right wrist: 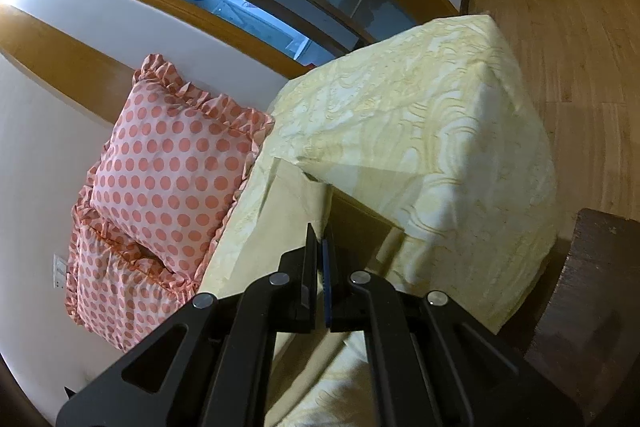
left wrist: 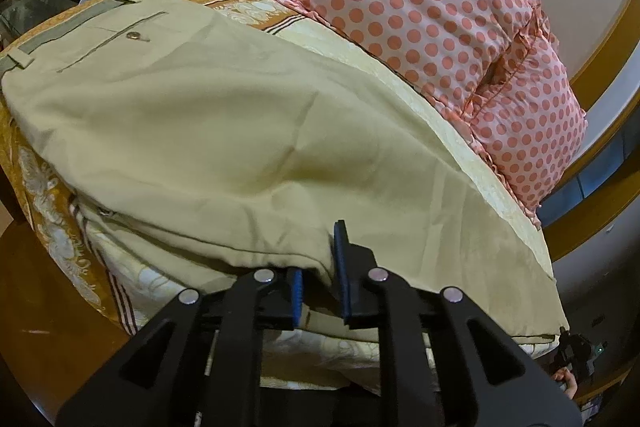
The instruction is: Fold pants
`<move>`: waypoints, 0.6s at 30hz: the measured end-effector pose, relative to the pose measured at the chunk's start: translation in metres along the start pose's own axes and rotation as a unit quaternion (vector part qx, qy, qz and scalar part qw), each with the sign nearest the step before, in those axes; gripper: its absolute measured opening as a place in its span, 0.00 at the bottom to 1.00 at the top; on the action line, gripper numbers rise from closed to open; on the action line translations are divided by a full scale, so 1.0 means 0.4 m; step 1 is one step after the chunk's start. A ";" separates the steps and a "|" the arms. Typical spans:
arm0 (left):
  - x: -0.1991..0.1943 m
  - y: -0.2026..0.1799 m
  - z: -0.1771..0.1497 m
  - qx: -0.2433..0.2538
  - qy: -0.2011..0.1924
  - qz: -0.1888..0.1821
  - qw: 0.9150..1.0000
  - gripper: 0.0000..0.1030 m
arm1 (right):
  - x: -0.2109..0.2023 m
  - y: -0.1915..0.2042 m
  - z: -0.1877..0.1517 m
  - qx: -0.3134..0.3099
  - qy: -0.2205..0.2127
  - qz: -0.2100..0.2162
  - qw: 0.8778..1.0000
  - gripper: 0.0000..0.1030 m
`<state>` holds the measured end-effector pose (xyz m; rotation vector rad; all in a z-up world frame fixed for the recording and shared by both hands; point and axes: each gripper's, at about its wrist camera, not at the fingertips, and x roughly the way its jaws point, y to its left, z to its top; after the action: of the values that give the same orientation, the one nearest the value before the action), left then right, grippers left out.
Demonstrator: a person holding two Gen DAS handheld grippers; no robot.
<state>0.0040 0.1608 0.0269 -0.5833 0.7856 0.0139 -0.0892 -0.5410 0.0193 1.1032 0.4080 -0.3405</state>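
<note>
Beige pants (left wrist: 224, 131) lie spread on the bed, waistband and buttoned back pocket at the far left. My left gripper (left wrist: 320, 259) has its blue pads around the pants' near edge, fabric bunched between the fingers. My right gripper (right wrist: 319, 247) is shut on the pants' leg end (right wrist: 292, 211), a thin beige flap pinched between its pads. The right gripper also shows small at the lower right of the left wrist view (left wrist: 576, 347).
Two pink polka-dot pillows (left wrist: 440, 27) lean on the wall behind the pants; they also show in the right wrist view (right wrist: 168, 179). The bed has a cream and orange patterned cover (right wrist: 420, 131). Wooden floor (right wrist: 560, 27) and a dark wooden piece (right wrist: 600, 287) lie right.
</note>
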 end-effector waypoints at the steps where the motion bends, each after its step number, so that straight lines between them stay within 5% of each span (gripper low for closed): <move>1: -0.002 0.003 0.001 0.002 0.001 -0.003 1.000 0.11 | -0.005 -0.003 -0.003 -0.001 0.000 -0.002 1.000 0.02; 7: 0.001 0.001 0.000 0.030 0.009 -0.004 1.000 0.05 | -0.015 -0.011 -0.017 0.002 0.001 -0.012 1.000 0.02; 10: 0.001 0.004 -0.003 0.047 0.016 -0.004 0.999 0.11 | -0.026 0.008 -0.019 -0.036 -0.005 -0.038 0.999 0.06; 14: -0.056 0.011 -0.016 0.065 -0.006 -0.002 0.998 0.48 | -0.056 0.014 0.001 -0.054 -0.058 -0.074 0.994 0.57; 18: -0.126 0.018 -0.019 0.073 -0.038 0.015 0.996 0.59 | -0.019 0.002 0.013 -0.068 -0.046 -0.089 0.993 0.57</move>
<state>-0.0389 0.1731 0.0529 -0.4290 0.7144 0.0062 -0.0947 -0.5448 0.0253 0.9161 0.4426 -0.5114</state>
